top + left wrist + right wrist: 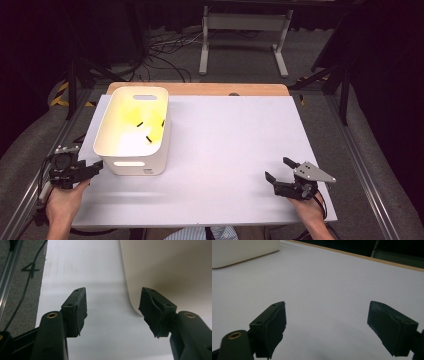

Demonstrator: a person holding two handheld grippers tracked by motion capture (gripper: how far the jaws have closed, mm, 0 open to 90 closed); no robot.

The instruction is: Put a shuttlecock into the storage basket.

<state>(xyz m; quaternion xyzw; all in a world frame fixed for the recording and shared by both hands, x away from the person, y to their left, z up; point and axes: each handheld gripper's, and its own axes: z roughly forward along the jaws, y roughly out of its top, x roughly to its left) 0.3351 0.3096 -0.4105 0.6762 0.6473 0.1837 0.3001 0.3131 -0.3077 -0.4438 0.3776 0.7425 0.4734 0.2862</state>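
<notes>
A white plastic basket (pixel 150 102) with handle slots stands on the left half of the white table top (pixel 235 140); yellow things with short black marks (pixel 146 120) lie inside it. My left gripper (pixel 98 166) is low at the table's left edge, just left of the basket's near corner, open with nothing between its jaws. In the left gripper view the basket's wall (pixel 175 272) rises close beside the right-hand fingertip (pixel 152 310). My right gripper (pixel 280 169) rests near the front right of the table, open and empty, pointing left toward the basket (pixel 242 251).
A wooden table edge (pixel 200 88) runs along the back. Metal rails and cables (pixel 165 50) lie on the grey floor to the left and behind. A white frame (pixel 245 30) stands beyond the table. The number 4 (pixel 30 268) is marked on the floor.
</notes>
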